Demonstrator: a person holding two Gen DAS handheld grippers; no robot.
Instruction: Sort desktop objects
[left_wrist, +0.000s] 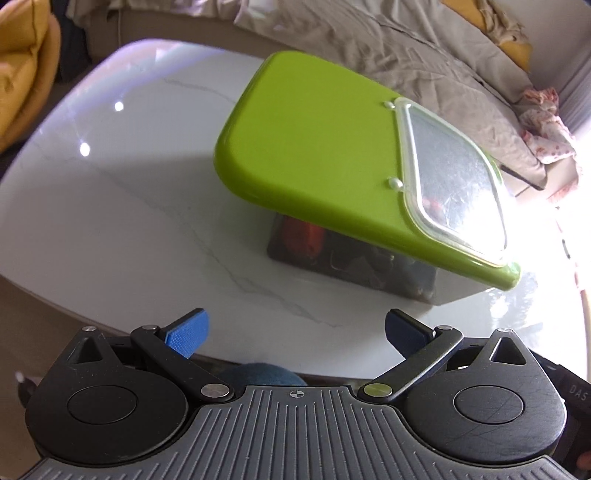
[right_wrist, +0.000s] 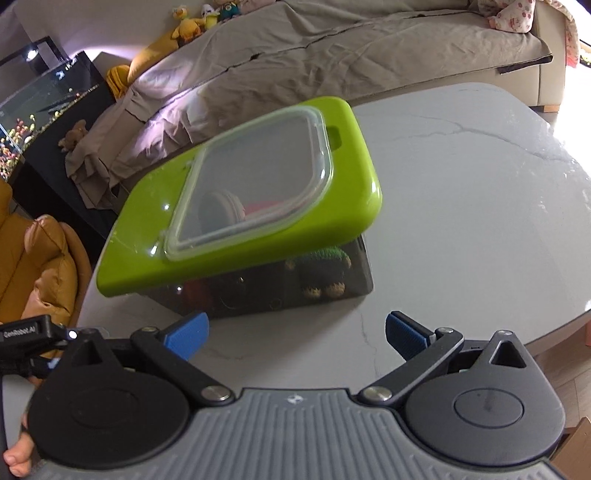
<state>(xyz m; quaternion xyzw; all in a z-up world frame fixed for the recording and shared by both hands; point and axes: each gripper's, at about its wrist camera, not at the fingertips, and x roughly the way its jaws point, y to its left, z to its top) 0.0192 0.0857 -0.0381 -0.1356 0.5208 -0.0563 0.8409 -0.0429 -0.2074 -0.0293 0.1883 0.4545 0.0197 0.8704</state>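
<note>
A dark see-through storage box (left_wrist: 354, 266) (right_wrist: 280, 288) stands on the white marble table (left_wrist: 122, 206) (right_wrist: 461, 206). A green lid (left_wrist: 314, 147) (right_wrist: 236, 251) with a clear window panel (left_wrist: 454, 181) (right_wrist: 255, 177) lies on top of it. Through the box wall I see a red object (left_wrist: 306, 236) and a green crocheted toy (right_wrist: 325, 269). My left gripper (left_wrist: 295, 334) hangs open in front of the box, apart from it, with nothing between its blue pads. My right gripper (right_wrist: 297, 334) is open too, just short of the box's near side, nothing held.
A sofa under a beige cover (left_wrist: 424, 62) (right_wrist: 295, 59) runs behind the table. Orange cushions (left_wrist: 22, 59) (right_wrist: 33, 266) lie at the left. A dark glass cabinet (right_wrist: 48, 110) stands far left. A person's fingers (right_wrist: 16, 458) show at the lower left. The table edge (left_wrist: 258, 369) is close below my left gripper.
</note>
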